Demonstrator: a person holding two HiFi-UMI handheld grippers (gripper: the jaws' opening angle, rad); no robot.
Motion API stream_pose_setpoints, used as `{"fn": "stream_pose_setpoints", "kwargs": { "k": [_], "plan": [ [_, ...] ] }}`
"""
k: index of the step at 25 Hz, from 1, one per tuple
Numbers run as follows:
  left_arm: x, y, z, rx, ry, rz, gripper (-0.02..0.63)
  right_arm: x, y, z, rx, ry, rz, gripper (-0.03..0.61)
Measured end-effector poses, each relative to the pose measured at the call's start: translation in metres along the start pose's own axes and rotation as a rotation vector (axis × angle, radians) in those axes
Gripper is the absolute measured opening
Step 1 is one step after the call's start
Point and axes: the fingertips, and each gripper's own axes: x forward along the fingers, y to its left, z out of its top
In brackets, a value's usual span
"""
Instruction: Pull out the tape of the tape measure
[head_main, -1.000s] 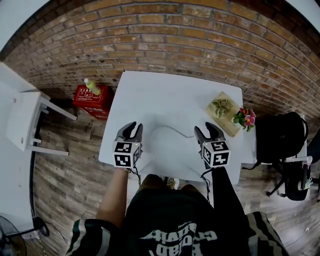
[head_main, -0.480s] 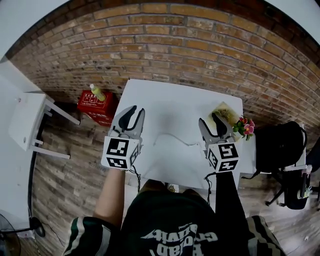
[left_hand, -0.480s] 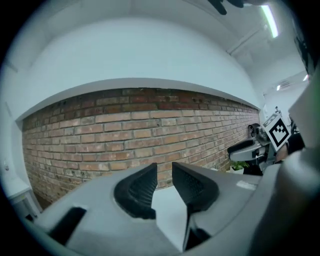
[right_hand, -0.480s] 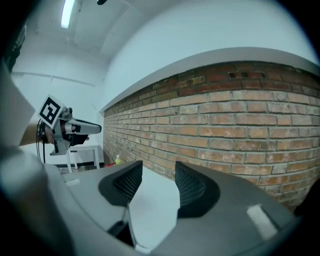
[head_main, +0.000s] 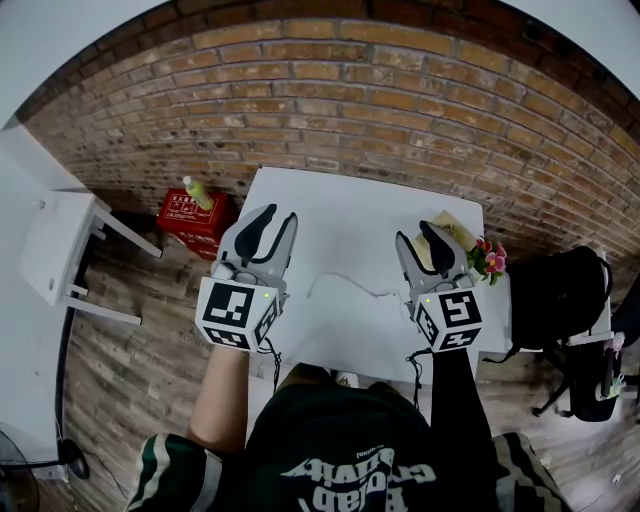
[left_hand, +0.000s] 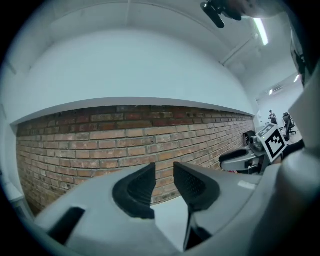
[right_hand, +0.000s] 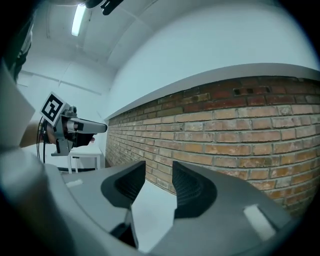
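White table (head_main: 350, 230) lies under two empty tongs, left gripper (head_main: 278, 215) just opening wider, right gripper (head_main: 415, 232) just narrowing but apart, so a careless descent could hit the flowers (head_main: 487, 258).

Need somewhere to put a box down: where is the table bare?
The table is bare across its far left and middle, from the back edge to the thin cord, and between cord and near edge. The right back corner is crowded: plant tray, flowers.
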Motion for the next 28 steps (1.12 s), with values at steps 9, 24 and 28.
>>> {"fn": "stream_pose_setpoints", "kwargs": {
  "k": [9, 24, 28],
  "plan": [
    [-0.010, -0.003, 0.005, -0.011, -0.048, 0.028, 0.006, -0.010, 0.010, 0.008, -0.025, -0.017, 0.003, 0.014],
    [-0.006, -0.012, -0.011, -0.004, 0.017, 0.022, 0.006, -0.021, 0.001, 0.001, -0.036, -0.002, -0.041, 0.014],
    [-0.003, -0.014, -0.013, -0.003, 0.022, 0.020, 0.006, -0.022, 0.000, -0.002, -0.035, 0.004, -0.044, 0.014]
  ]
}}
